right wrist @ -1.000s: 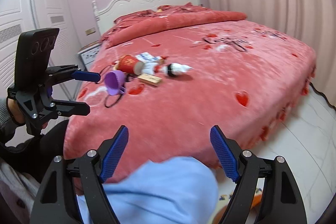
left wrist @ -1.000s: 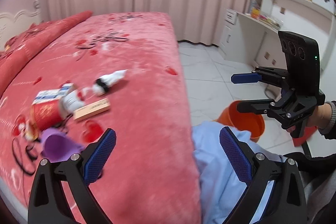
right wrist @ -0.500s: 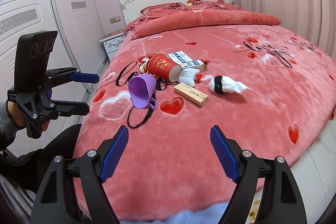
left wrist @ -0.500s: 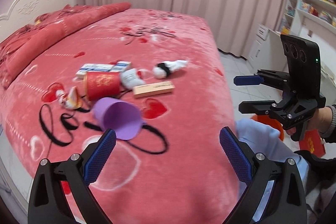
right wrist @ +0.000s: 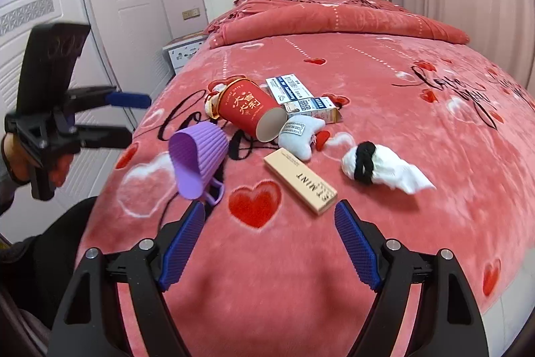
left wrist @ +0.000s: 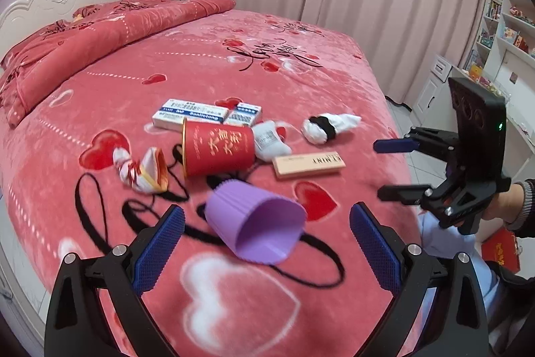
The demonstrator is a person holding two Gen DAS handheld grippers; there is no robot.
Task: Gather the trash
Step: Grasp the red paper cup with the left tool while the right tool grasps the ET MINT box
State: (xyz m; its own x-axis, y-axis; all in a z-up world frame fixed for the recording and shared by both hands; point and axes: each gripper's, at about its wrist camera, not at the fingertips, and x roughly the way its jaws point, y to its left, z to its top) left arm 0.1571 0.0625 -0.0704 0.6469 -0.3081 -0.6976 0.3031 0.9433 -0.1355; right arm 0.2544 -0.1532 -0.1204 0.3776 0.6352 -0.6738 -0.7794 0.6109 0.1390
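Both grippers hover over the near edge of the bed [left wrist: 334, 62], each with its jaws standing wide and nothing between them. The left gripper [left wrist: 267, 243] points at the purple cup [left wrist: 257, 223], which lies on its side, mouth toward the near edge and handle against the blanket. The right gripper [right wrist: 269, 240] points at bare blanket just short of the tan mint box [right wrist: 301, 179].

The trash lies in a loose cluster toward the near edge of the bed: a red paper cup [left wrist: 217, 146] tipped over, two blue-and-white cartons [left wrist: 207, 114] behind it, a crumpled wrapper [left wrist: 143, 169] on its headboard side, a grey sock [right wrist: 299, 132] beside its mouth, and a white wad bound with a black band [right wrist: 371, 164] apart, toward the foot.

Suggested technique: take one piece per gripper, starting with the nearest. The purple cup is best pinched across one wall at the rim, since it would likely roll if squeezed across its body. The flat box sits deep in plush; a jaw should press down beside a long edge before closing. No bin is visible.
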